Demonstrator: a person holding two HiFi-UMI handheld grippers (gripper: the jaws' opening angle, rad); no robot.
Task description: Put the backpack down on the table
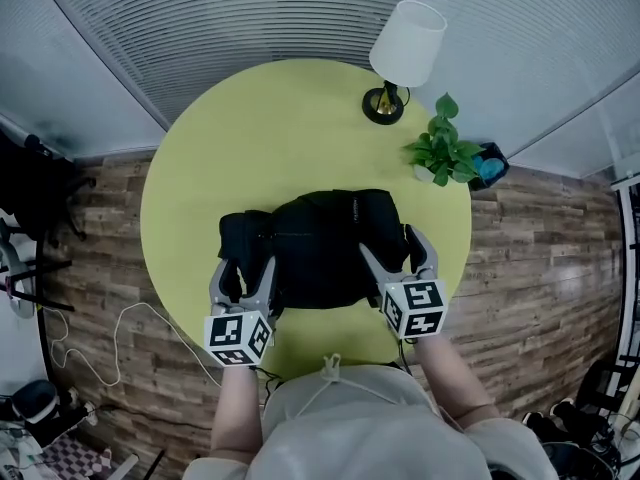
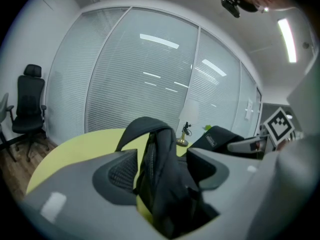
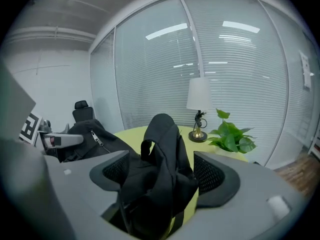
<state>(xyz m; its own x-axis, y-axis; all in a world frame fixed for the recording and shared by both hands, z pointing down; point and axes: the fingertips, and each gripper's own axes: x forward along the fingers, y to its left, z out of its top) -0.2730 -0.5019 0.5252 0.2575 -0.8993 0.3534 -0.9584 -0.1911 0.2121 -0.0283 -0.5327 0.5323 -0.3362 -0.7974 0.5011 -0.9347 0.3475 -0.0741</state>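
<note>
Nearest the head camera is the person's pale grey top (image 1: 370, 418) with its drawstring, and just beyond it the two hand-held grippers reach onto the round yellow-green table (image 1: 250, 138). On that table the soft black fabric backpack (image 1: 320, 248) lies slumped, on the near half and close to the person, so the putting-down looks done as far as its weight goes. The left gripper (image 1: 246, 273) stands with its jaws spread wide, and the left gripper view shows a black padded strap (image 2: 160, 154) rising loosely in the gap, leaning towards one mesh pad but not pinched. The right gripper (image 1: 398, 253) is likewise wide apart, with another fold of strap and bag fabric (image 3: 162, 154) standing free between its pads, so neither tool has a hold on anything. The likely trouble is in pulling away: each loop sits deep between the jaws, and a straight draw backwards could hook a strap on a jaw tip and drag the limp bag towards the near rim, where it might slide off. Lifting clear of the loops first would avoid that. A white-shaded lamp with a dark base (image 1: 405, 53) and a small green potted plant (image 1: 445, 153) stand at the far right edge, well apart from the bag, so they seem safe unless the bag is shoved forward.
</note>
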